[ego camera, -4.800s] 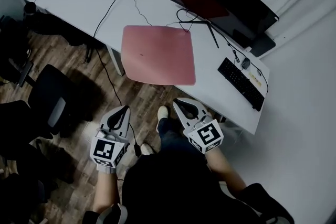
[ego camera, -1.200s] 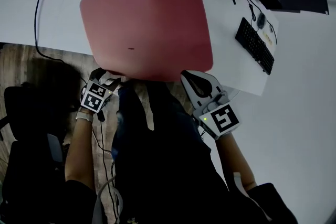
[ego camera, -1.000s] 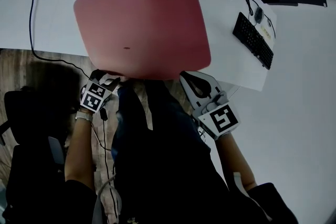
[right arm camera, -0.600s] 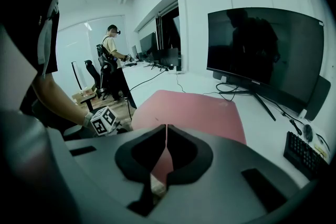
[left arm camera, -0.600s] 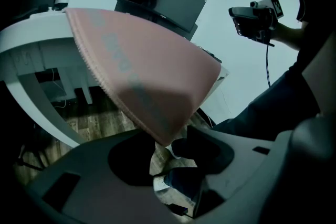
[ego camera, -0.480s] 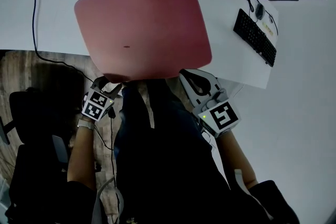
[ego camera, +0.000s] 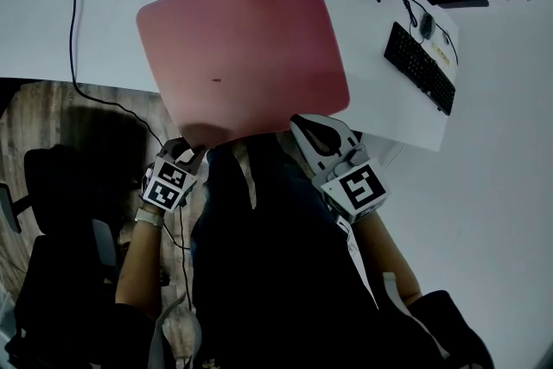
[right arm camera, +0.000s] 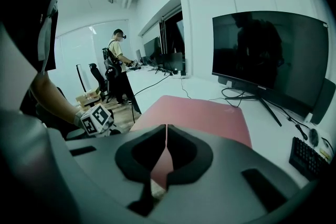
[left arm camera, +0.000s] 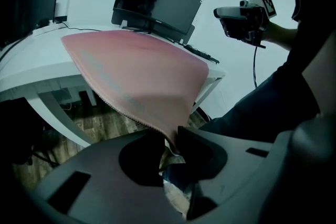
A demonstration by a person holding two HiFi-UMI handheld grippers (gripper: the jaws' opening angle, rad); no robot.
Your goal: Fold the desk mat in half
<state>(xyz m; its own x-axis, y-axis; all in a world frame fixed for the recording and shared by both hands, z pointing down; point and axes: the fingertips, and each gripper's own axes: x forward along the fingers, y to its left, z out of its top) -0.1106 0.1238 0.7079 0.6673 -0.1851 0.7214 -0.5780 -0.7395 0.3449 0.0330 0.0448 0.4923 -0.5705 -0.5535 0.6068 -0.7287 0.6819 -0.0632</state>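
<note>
White desk (ego camera: 104, 22) over wood floor (ego camera: 52, 112) (1 black chair (ego camera: 60, 186) beside it).

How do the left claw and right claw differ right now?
Grip: the left claw pinches the near-left corner of the desk mat, its jaws having just been closing on it; the right claw is shut on nothing.
Contact: the left claw touches the mat; the right claw hangs by the near-right corner, apart from it.
Shared: both point toward the mat's near edge.

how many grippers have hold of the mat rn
2. The left gripper, its jaws just closing, pinches the mat at its near left corner. The right gripper is shut on the near right corner.
</note>
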